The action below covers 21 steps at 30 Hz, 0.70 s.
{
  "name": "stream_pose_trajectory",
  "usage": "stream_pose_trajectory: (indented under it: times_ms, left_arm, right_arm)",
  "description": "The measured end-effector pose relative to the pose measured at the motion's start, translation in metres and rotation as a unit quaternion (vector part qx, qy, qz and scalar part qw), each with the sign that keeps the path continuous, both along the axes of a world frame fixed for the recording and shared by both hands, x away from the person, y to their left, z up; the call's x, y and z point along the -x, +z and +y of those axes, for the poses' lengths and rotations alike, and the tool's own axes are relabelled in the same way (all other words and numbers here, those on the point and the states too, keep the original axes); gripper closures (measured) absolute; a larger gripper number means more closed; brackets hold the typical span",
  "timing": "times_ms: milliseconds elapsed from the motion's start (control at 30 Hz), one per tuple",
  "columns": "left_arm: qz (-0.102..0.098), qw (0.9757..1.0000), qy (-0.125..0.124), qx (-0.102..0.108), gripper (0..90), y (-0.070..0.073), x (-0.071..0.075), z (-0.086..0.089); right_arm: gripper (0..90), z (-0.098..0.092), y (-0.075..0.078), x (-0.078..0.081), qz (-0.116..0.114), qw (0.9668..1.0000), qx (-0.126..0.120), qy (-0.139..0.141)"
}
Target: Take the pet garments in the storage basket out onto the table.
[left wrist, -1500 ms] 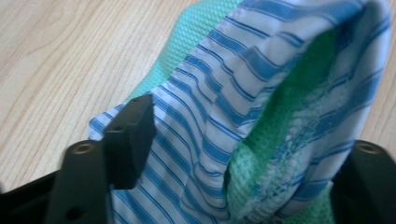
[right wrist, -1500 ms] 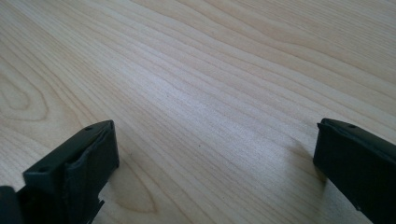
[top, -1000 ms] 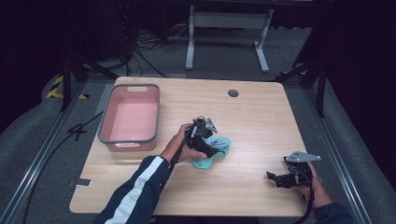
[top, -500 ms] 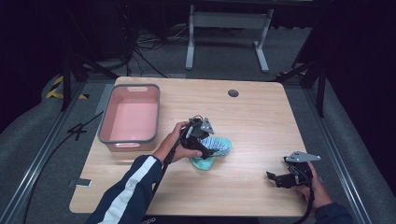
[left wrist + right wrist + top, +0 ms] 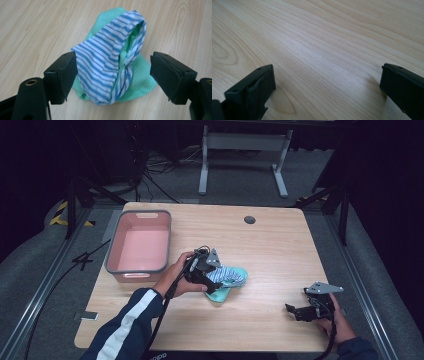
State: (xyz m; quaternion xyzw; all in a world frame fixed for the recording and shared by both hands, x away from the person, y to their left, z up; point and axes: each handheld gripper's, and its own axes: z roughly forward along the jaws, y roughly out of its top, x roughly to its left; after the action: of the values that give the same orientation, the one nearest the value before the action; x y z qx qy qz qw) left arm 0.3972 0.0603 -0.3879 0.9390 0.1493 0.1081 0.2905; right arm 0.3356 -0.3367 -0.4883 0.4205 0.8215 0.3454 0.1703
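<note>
The left tool [image 5: 113,75] stood with its jaws wide apart, gripping nothing: in the left gripper view the striped cloth [image 5: 110,62] sat between them, brushing the pad at 9 o'clock while the pad at 3 o'clock stood clear of it. That blue-and-white cloth lay bunched on a green cloth [image 5: 143,82], which spread out beneath it toward 12 and 5 o'clock on the worktop [image 5: 280,250]. From above, the pink bin [image 5: 112,265] stood at 10 o'clock of the bundle. The right tool [image 5: 295,312], jaws wide and empty, rested well apart at 4 o'clock.
</note>
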Motion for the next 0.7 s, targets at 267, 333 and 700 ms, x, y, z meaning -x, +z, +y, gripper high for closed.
stream_pose_trajectory:
  times_ms: [267,333,700]
  left_arm:
    - [-0.006,0.9998,-0.009,-0.015,21.9,-0.001,0.012,0.013]
    - [-0.006,0.9998,-0.009,-0.018,21.9,-0.002,0.014,0.017]
    - [-0.013,0.9994,-0.003,-0.031,22.7,-0.008,0.028,0.049]
  right_arm:
    - [0.5,0.0,0.0,0.0,-0.001,1.0,0.0,-0.001]
    - [0.5,0.0,0.0,0.0,-0.001,1.0,0.0,-0.001]
    - [0.5,0.0,0.0,0.0,0.0,1.0,0.0,-0.001]
